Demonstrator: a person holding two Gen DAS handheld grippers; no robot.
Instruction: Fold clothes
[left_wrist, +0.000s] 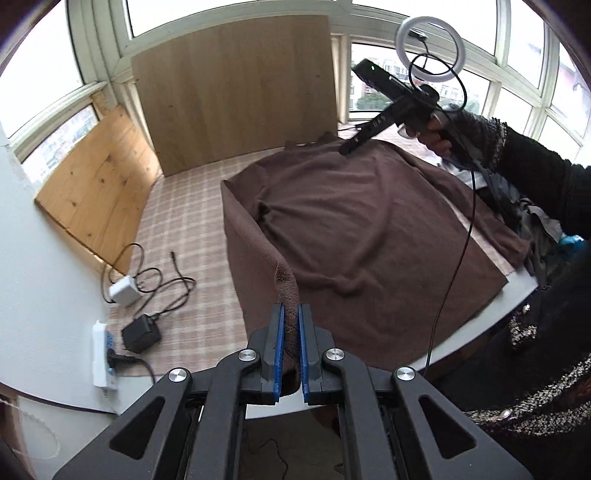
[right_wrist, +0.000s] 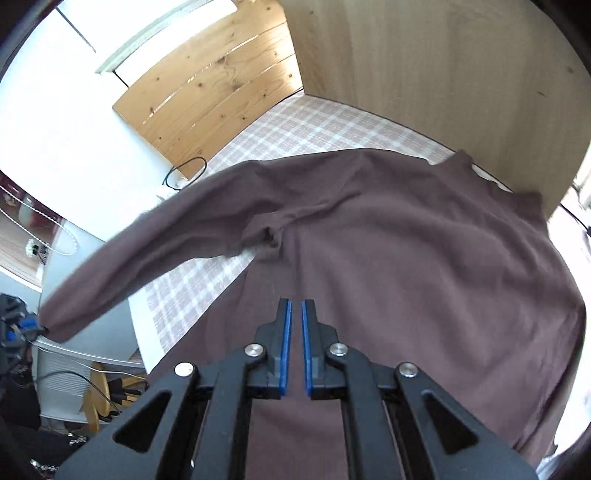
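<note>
Clamped between blue-padded black jaws of left gripper (left_wrist: 291, 314): cuff of one long sleeve (left_wrist: 258, 243) of brown knit sweater (left_wrist: 369, 229), pulled up off the body and stretched toward the camera. Spread flat, collar away, on beige checked tablecloth (left_wrist: 184, 221) over white table (left_wrist: 517, 291), in front of upright light wooden board (left_wrist: 236, 92). Held above the sweater body: right gripper (right_wrist: 294, 314), jaws nearly together, nothing pinched between its pads. Gripped by person's hand (left_wrist: 439, 140) in dark sleeve. White power strip (left_wrist: 101, 354) and black adapter (left_wrist: 140, 332) near the cloth's left edge.
</note>
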